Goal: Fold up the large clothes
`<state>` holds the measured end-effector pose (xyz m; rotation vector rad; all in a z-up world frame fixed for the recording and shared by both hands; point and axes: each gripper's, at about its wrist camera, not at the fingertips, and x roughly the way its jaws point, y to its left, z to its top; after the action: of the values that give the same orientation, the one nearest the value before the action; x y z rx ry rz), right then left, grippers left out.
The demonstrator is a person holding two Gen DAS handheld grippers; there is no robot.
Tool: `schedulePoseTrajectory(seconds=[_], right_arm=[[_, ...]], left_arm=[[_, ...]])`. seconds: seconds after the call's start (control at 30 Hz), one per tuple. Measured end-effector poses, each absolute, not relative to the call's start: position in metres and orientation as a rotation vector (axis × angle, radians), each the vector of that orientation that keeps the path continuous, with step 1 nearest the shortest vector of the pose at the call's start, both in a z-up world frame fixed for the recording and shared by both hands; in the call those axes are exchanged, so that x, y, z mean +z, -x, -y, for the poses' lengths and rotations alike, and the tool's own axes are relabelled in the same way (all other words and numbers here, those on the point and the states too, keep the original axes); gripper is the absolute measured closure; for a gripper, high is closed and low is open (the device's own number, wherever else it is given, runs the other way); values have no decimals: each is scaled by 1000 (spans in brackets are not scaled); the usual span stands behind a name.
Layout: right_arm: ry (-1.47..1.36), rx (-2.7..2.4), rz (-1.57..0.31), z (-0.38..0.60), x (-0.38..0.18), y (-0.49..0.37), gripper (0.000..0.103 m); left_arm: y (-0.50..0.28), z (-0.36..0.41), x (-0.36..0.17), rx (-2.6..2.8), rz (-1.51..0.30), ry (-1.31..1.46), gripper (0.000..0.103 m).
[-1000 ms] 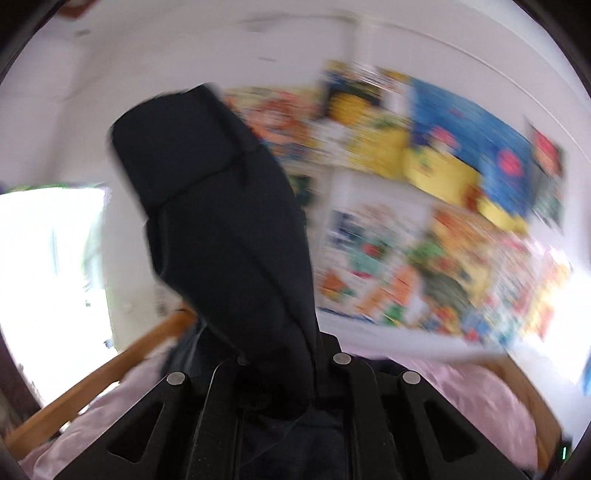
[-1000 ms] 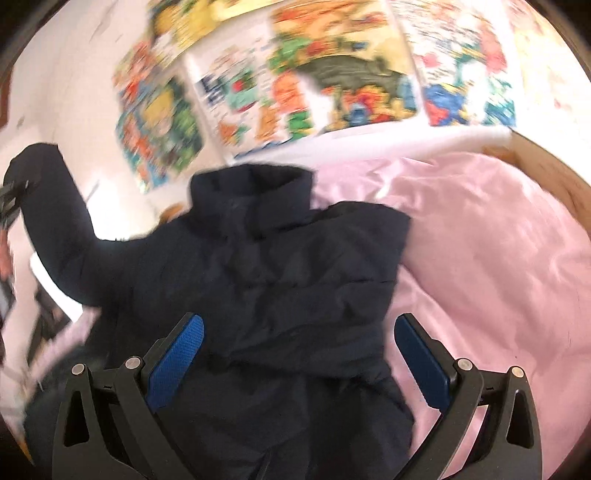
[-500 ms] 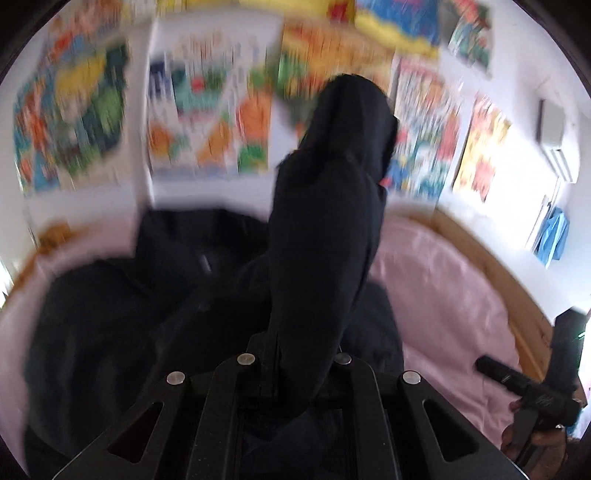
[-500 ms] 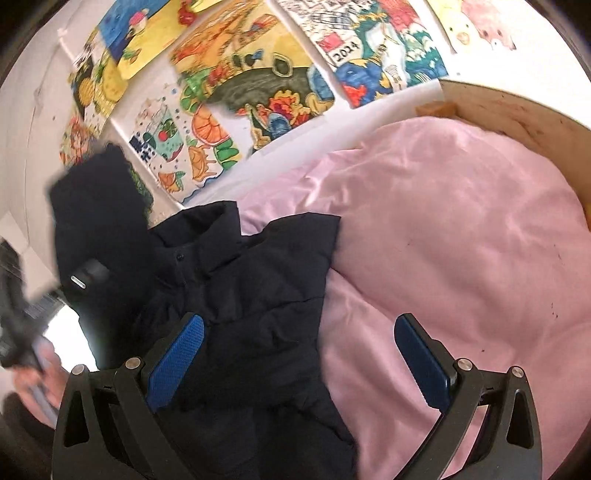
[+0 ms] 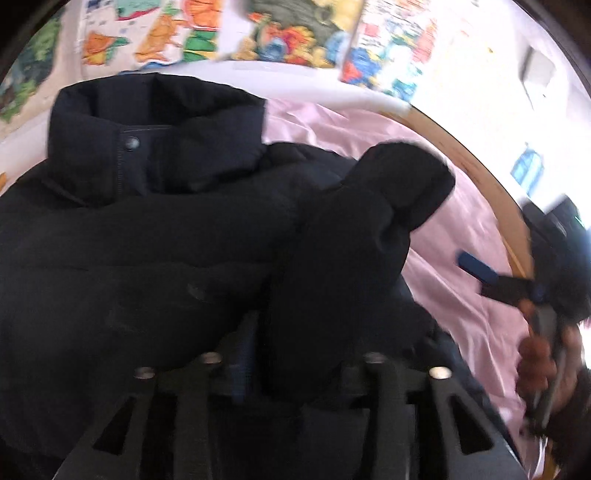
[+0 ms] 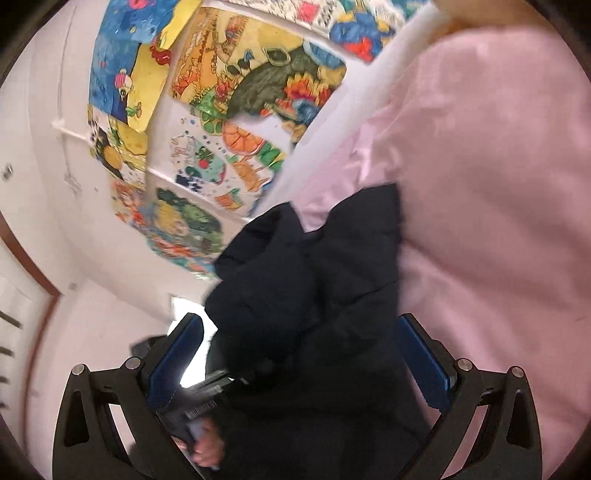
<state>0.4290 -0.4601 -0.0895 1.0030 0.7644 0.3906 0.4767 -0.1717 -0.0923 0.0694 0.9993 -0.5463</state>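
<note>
A dark navy padded jacket [image 5: 147, 240] lies front up on a pink bed cover [image 5: 461, 229], its collar [image 5: 155, 122] toward the wall. One sleeve [image 5: 354, 229] is folded in over the chest. It runs between the fingers of my left gripper [image 5: 291, 354], whose jaws are opening and stand apart around it. My right gripper [image 6: 301, 354] is open, with wide-set blue pads [image 6: 424, 362] and the jacket [image 6: 317, 280] in front of them. In the left wrist view one blue pad [image 5: 476, 269] shows at the right over the cover.
Bright posters [image 5: 288, 33] cover the white wall behind the bed. A wooden bed frame [image 5: 480, 166] curves along the right side. A person's hand [image 5: 535, 354] grips the right tool. The pink cover [image 6: 498, 184] spreads right of the jacket.
The left gripper swung down from the wall toward the jacket, carrying the sleeve over the chest, and its fingers spread apart. The right gripper rolled and drew nearer the jacket.
</note>
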Motion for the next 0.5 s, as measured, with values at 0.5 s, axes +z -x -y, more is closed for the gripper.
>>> schedulePoseTrajectory(seconds=[0.5], right_arm=[[-859,310,-990,394,-126,-449,14]], left_arm=[[-444,52,-44,-257,-947,13,24]])
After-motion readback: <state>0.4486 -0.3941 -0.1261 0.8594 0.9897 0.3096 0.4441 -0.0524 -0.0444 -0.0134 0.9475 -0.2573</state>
